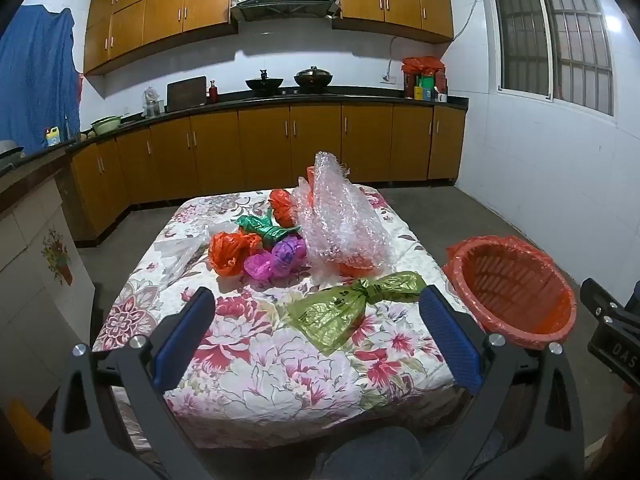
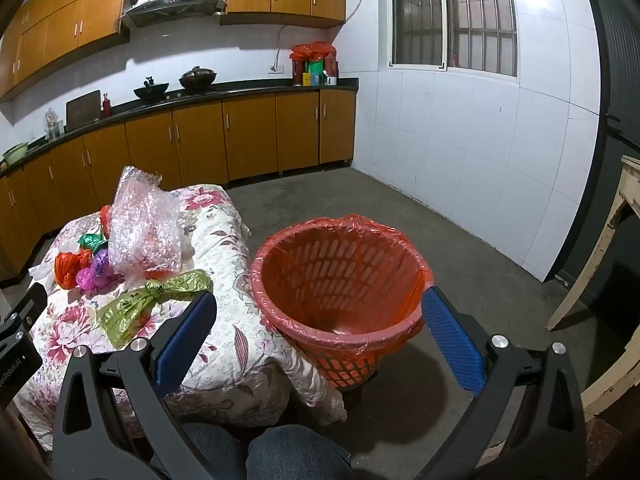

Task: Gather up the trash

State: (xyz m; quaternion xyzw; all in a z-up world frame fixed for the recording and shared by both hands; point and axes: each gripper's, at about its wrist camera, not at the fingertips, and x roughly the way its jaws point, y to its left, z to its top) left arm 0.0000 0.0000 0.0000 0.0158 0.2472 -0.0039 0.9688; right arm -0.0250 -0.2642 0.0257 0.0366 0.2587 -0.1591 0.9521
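A low table under a floral cloth (image 1: pixel 256 364) carries a heap of crumpled trash: a knotted light-green bag (image 1: pixel 348 306) nearest me, orange (image 1: pixel 230 252), dark green (image 1: pixel 264 229), purple (image 1: pixel 289 254) and pink (image 1: pixel 258 267) bags, and a tall sheet of bubble wrap (image 1: pixel 340 216). My left gripper (image 1: pixel 316 312) hovers open over the near cloth, the light-green bag between its blue pads without touching them. A red slatted basket lined with a red bag (image 2: pixel 340 280) stands off the table's right side. My right gripper (image 2: pixel 320 316) is open just before the basket, holding nothing.
Wooden kitchen cabinets (image 1: pixel 288 140) with a dark counter run along the far and left walls. Bare concrete floor (image 2: pixel 460 248) lies beyond the basket, a pale wooden frame (image 2: pixel 592 264) leans at the right. A person's knees in jeans (image 2: pixel 280 456) sit below the grippers.
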